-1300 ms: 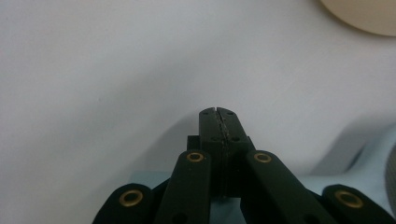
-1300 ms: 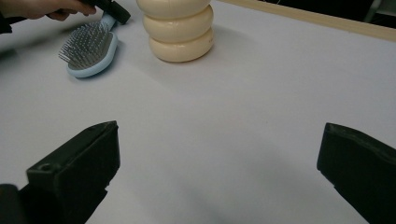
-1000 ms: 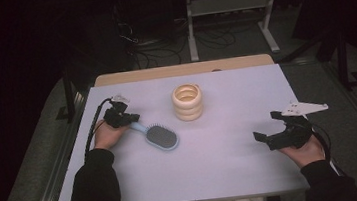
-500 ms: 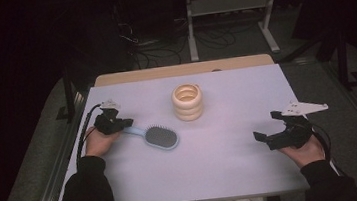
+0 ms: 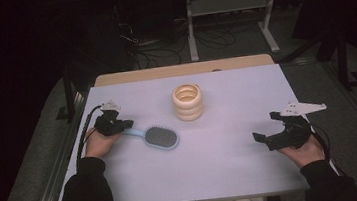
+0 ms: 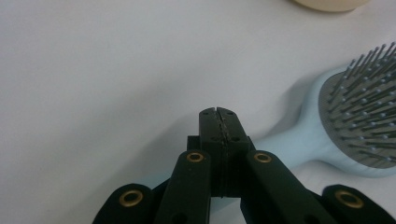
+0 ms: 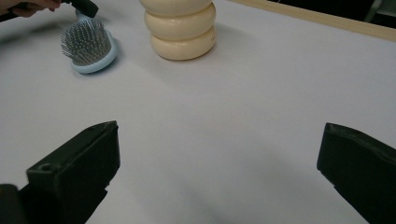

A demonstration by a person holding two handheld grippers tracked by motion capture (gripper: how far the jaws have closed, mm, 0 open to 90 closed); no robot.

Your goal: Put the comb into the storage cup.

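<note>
A dark room lies behind the table (image 5: pixel 234 175), whose top is covered in pale lilac-white with a strip of bare wood showing along the far edge; beyond it, on the floor, a tangle of cables and one light metal stand (image 5: pixel 231 19) can be made out, though the gloom hides most else.

On the table there is one hairbrush (image 5: pixel 156 136), light blue with a grey bristle pad facing up, lying flat at the left-centre; one cream container (image 5: pixel 188 101), shaped like three stacked rings and standing upright, sits well apart from the brush toward the far middle.

There are two grippers, one in each hand. The left gripper (image 5: pixel 118 125) lies at the handle end of the hairbrush; in the left gripper view its jaws are pressed together with no gap, the blue handle passing just beneath and behind them, and whether the tips actually pinch the handle cannot be told. The right gripper (image 5: pixel 269 132) rests near the right edge of the table, well apart from both things; in the right gripper view its jaws are spread wide with nothing but bare table between them.
</note>
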